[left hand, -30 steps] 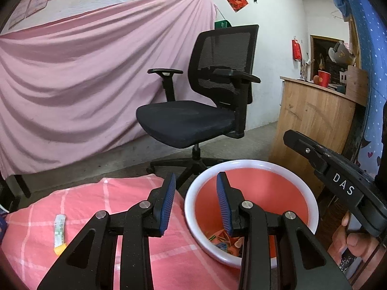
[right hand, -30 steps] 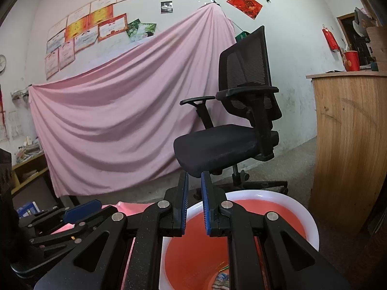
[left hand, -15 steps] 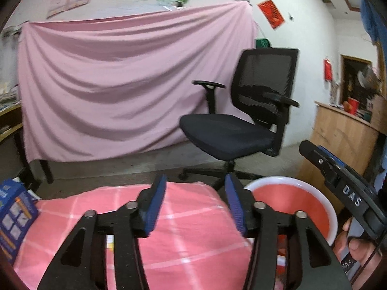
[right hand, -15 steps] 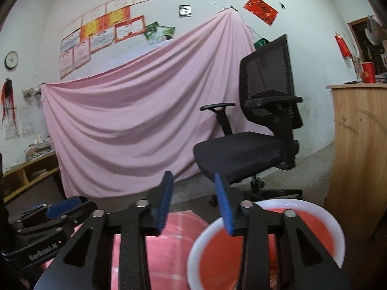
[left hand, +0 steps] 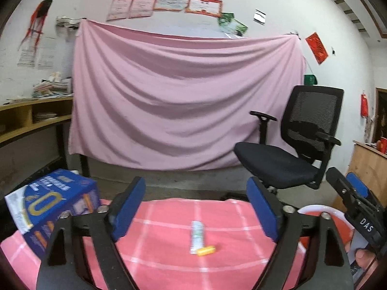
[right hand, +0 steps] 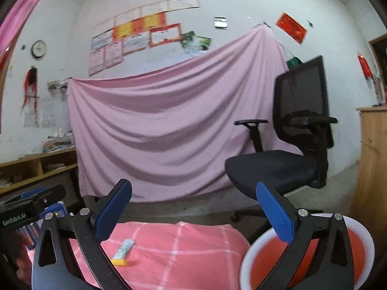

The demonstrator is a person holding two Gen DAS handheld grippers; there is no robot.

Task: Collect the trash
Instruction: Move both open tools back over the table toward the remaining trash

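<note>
Your 2 grippers, left gripper and right gripper, have black slotted arms, silver screws and blue textured pads.

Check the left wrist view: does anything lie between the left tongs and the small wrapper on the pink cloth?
Nothing: only bare pink checked cloth separates the open left tongs from the wrapper. A yellow piece sits at the wrapper's near end.

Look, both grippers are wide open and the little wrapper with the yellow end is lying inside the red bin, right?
Not quite. The wrapper lies on the pink checked cloth, not in the red bin; the left wrist view shows it plainly. The left gripper and right gripper are indeed wide open, with nothing between them.
</note>
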